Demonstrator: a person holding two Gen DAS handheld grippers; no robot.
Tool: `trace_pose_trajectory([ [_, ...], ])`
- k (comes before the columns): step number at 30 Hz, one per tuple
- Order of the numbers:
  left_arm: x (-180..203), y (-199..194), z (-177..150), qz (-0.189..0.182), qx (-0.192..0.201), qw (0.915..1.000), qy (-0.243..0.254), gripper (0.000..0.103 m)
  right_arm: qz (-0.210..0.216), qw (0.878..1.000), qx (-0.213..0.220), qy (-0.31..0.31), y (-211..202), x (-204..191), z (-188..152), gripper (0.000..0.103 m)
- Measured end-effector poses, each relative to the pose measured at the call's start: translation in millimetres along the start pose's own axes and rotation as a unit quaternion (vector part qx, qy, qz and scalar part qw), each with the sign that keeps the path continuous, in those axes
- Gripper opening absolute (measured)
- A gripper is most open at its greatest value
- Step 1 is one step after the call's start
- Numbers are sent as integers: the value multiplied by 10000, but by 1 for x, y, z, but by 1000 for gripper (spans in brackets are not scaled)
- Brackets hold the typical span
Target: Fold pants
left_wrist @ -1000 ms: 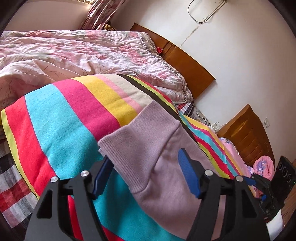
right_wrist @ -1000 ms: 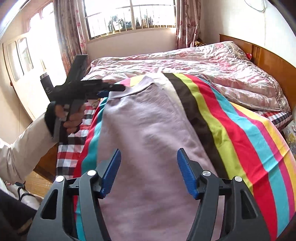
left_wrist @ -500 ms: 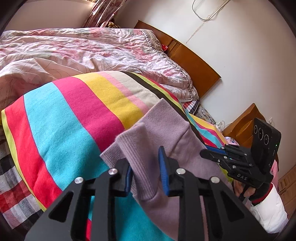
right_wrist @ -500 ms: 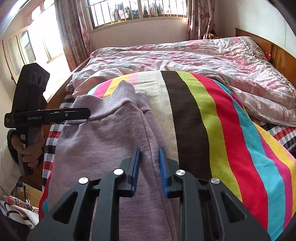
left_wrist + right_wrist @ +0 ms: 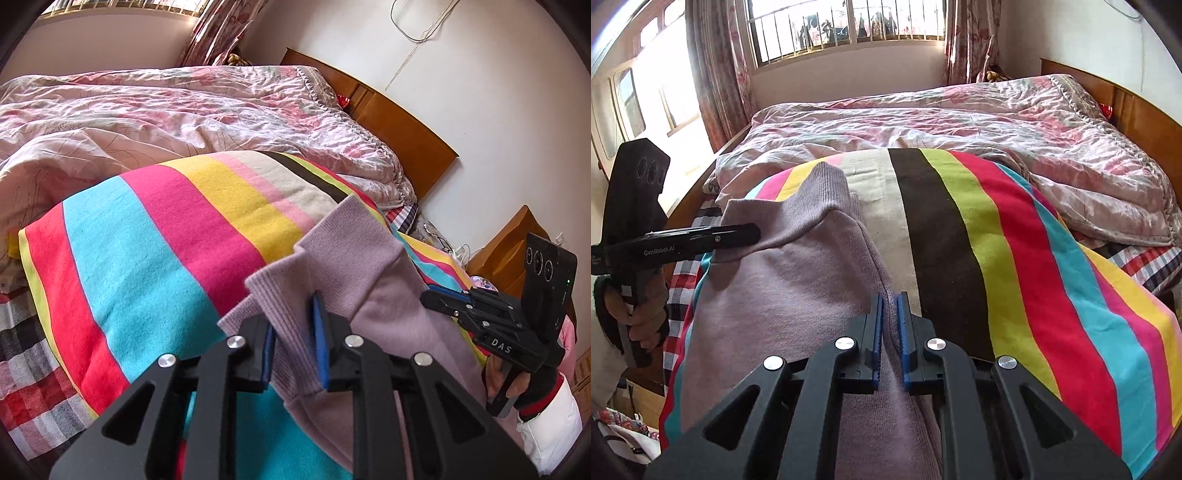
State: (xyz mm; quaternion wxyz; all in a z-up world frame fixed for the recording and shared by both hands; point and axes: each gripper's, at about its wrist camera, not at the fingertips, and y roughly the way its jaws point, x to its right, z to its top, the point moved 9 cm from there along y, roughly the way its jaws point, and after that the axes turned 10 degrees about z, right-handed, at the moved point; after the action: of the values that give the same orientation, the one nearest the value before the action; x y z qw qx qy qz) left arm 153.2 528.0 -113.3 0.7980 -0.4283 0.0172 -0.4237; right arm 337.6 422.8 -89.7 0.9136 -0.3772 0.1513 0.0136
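Mauve knit pants [image 5: 369, 280] lie on a striped blanket [image 5: 147, 240] on the bed. My left gripper [image 5: 293, 325] has the ribbed cuff bunched between its blue pads [image 5: 319, 332]; its jaws are opening slightly, with the cloth still pressed. In the right wrist view the pants [image 5: 783, 295] run down the left. My right gripper [image 5: 889, 301] pinches their right-hand edge, jaws opening a little, with fabric between the pads. Each gripper shows in the other's view: the left gripper [image 5: 738, 232] at the cuff, the right gripper [image 5: 439, 297] farther along the leg.
A crumpled pink floral quilt [image 5: 997, 122] covers the far half of the bed. A wooden headboard [image 5: 406, 136] and nightstand [image 5: 517, 236] stand by the white wall. Barred window [image 5: 849, 29] and curtains are beyond. Checked sheet [image 5: 29, 369] shows at the bed's edge.
Both grippers went from wide open to closed on the pants. The right one moved onto the pants' right-hand edge and came into the left wrist view.
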Motion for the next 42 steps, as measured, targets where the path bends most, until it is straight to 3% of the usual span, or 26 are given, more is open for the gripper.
trace_pose_trajectory([
  [1, -4, -3, 1, 19, 14, 10000, -94, 33, -28, 9999, 35, 90, -4, 2, 2, 26],
  [2, -8, -9, 5, 89, 103, 9997, -204, 48, -38, 9999, 85, 136, -10, 2, 4, 27],
  [4, -10, -31, 16, 372, 529, 9976, -244, 65, -118, 9997, 184, 129, -25, -4, 8, 29],
  [6, 10, -51, 25, 272, 786, 9965, -11, 67, -199, 9994, 260, 144, -42, -14, 7, 44],
  [7, 25, -57, 26, 141, 830, 9964, 98, 74, -283, 9991, 274, 171, -51, -20, 3, 61],
  [9, 63, -58, 21, -144, 690, 9966, 438, 85, -538, 9976, 356, 248, -73, -26, -15, 66],
  [13, 136, -33, -16, -417, 168, 9898, 1348, 88, -1281, 9885, 251, 761, -128, -10, -87, 66],
  [16, 167, -1, -52, -186, -344, 9781, 2042, 89, -1580, 9774, 66, 1406, -172, 11, -150, 66],
  [18, 171, 16, -67, -105, -603, 9767, 2057, 89, -1757, 9697, 23, 1697, -201, 19, -186, 66],
  [21, 169, 26, -73, 165, -547, 9742, 2183, 90, -1899, 9595, -24, 2081, -229, 30, -233, 66],
  [24, 170, 31, -78, 393, -523, 9694, 2367, 93, -2369, 9407, -207, 2418, -243, 54, -277, 66],
  [25, 170, 34, -81, 519, -510, 9660, 2480, 94, -2334, 9429, -49, 2377, -248, 55, -281, 65],
  [28, 173, 38, -88, 895, -425, 9548, 2803, 97, -2467, 9320, 125, 2651, -262, 58, -291, 65],
  [31, 172, 41, -88, 1049, -364, 9507, 2897, 100, -2691, 9237, 154, 2723, -267, 49, -287, 68],
  [33, 173, 43, -89, 1129, -336, 9491, 2922, 101, -2621, 9358, 56, 2358, -259, 36, -278, 70],
  [35, 173, 44, -89, 1197, -287, 9470, 2968, 102, -2700, 9364, -202, 2233, -252, 36, -282, 77],
  [36, 173, 45, -90, 1205, -275, 9464, 2983, 102, -2760, 9316, -366, 2335, -251, 41, -294, 77],
  [38, 173, 45, -89, 1186, -286, 9471, 2969, 102, -2574, 9272, -67, 2719, -262, 48, -307, 82],
  [42, 172, 45, -90, 1206, -287, 9463, 2987, 102, -3058, 9016, 80, 3059, -299, 49, -329, 82],
])
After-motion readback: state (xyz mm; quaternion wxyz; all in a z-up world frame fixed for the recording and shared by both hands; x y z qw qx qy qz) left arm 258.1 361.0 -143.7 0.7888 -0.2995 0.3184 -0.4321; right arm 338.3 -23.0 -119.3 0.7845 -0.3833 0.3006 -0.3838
